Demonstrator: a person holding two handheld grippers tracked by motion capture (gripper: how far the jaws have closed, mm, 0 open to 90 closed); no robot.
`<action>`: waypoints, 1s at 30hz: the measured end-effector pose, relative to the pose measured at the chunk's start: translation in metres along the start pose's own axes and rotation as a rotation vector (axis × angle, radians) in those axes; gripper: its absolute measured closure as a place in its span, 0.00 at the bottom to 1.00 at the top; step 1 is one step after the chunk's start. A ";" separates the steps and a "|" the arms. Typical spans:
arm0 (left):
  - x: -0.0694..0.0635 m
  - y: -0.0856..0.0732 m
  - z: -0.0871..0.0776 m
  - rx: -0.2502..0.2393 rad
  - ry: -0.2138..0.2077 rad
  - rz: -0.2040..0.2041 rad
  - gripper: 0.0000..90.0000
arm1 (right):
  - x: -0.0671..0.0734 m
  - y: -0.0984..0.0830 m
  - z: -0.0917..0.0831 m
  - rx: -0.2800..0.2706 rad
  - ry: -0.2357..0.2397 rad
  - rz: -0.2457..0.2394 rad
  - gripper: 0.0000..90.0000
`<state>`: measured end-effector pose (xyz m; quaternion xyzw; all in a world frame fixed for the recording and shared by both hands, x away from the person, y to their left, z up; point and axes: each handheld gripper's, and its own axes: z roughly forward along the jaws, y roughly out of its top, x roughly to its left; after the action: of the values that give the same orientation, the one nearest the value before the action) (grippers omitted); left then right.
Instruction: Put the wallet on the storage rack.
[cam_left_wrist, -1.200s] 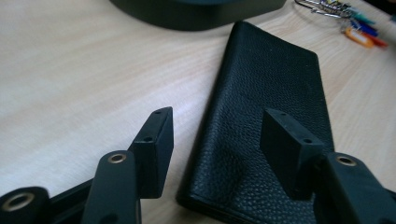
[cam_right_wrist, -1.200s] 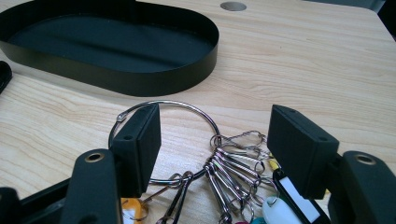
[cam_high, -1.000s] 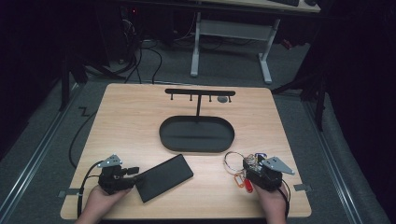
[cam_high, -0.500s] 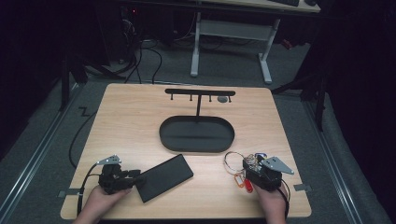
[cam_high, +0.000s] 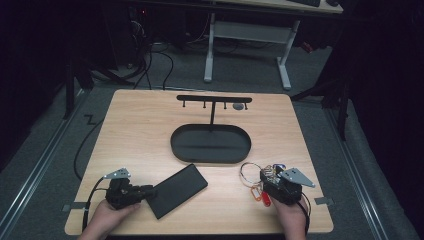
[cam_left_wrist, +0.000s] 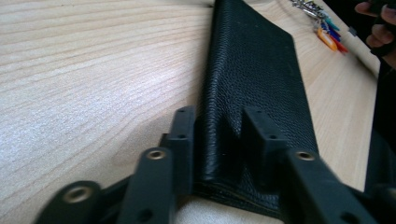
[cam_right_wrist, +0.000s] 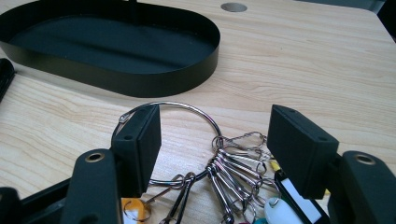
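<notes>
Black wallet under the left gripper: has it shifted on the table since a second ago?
No. The black wallet lies at the same angle and spot relative to the oval tray; only the left gripper jaws have just been closing on its end.

The left gripper jaws have just been closing on the near end of the black leather wallet; the pads now flank and touch its edge.
</notes>
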<state>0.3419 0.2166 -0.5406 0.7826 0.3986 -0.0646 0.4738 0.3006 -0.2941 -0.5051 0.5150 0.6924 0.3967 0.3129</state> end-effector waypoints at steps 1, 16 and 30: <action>0.000 0.000 -0.001 -0.001 -0.005 0.005 0.80 | 0.000 0.000 -0.001 -0.002 0.000 0.002 0.39; -0.009 0.003 -0.006 -0.025 0.014 0.062 0.90 | -0.003 0.001 -0.003 -0.010 -0.007 0.010 0.39; -0.014 0.012 -0.034 -0.133 0.099 0.117 0.90 | -0.005 0.000 -0.002 -0.008 -0.008 0.019 0.39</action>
<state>0.3315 0.2332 -0.5074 0.7736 0.3785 0.0288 0.5074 0.3002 -0.2991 -0.5040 0.5218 0.6847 0.4004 0.3140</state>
